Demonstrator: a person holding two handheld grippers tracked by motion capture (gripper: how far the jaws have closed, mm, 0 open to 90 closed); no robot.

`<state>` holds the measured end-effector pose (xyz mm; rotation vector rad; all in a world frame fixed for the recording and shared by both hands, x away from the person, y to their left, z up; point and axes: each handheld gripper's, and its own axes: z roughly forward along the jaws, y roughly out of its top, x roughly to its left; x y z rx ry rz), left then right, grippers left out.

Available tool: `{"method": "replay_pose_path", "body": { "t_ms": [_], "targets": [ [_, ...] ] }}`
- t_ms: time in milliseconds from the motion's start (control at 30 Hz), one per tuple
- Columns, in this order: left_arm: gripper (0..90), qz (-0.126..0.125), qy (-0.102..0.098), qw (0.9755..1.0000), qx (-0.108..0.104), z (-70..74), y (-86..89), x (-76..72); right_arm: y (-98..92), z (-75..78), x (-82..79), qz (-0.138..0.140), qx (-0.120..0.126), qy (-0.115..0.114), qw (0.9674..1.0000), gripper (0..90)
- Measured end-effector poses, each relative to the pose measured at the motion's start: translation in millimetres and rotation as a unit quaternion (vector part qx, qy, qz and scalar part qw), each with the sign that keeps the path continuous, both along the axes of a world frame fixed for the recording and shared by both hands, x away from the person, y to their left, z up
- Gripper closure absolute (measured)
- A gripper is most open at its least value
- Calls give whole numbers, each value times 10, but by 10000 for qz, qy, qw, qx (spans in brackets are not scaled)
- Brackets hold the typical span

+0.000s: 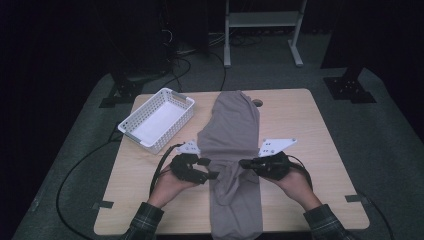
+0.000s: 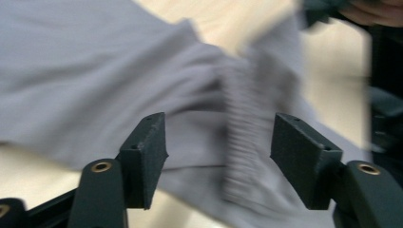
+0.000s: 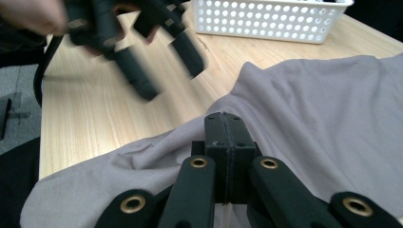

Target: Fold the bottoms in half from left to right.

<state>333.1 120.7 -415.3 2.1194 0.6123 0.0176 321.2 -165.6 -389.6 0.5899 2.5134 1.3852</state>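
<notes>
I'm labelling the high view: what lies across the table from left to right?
White basket → left gripper → grey garment → right gripper.

The high view is dim at its borders: the floor and stands around the pale wooden table [image 1: 310,130] sink into near black, while the tabletop is evenly lit from above with only soft, short shadows. No glare shows.

In the left gripper view the black jaws are sharp, but the grey cloth garment [image 2: 95,76] beyond them is smeared by motion blur, its ribbed band streaked.

In the right gripper view the closed jaws and the cloth just past them are crisp; the left gripper [image 3: 166,59], farther off, is blurred. The white perforated plastic basket [image 3: 271,19] behind it is bright, nearly washed out.
</notes>
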Motion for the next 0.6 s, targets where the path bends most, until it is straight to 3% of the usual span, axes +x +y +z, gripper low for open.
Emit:
{"method": "replay_pose_path", "body": {
  "t_ms": [167, 267, 467, 600],
  "targets": [
    [270, -261, 157, 9993, 208, -225, -123, -129, -120, 50, -57, 45, 182, 4, 9998, 892],
    [261, -414, 276, 9987, 92, -306, -221, -179, -197, 68, -142, 56, 287, 21, 9996, 892],
    [246, -549, 272, 9980, 147, -369, -445, -198, -262, 117, -242, 100, 408, -33, 9991, 892],
    [247, -588, 497, 9970, 12, -428, -488, -170, -278, 171, -258, 156, 580, -40, 9982, 892]
  ]
}}
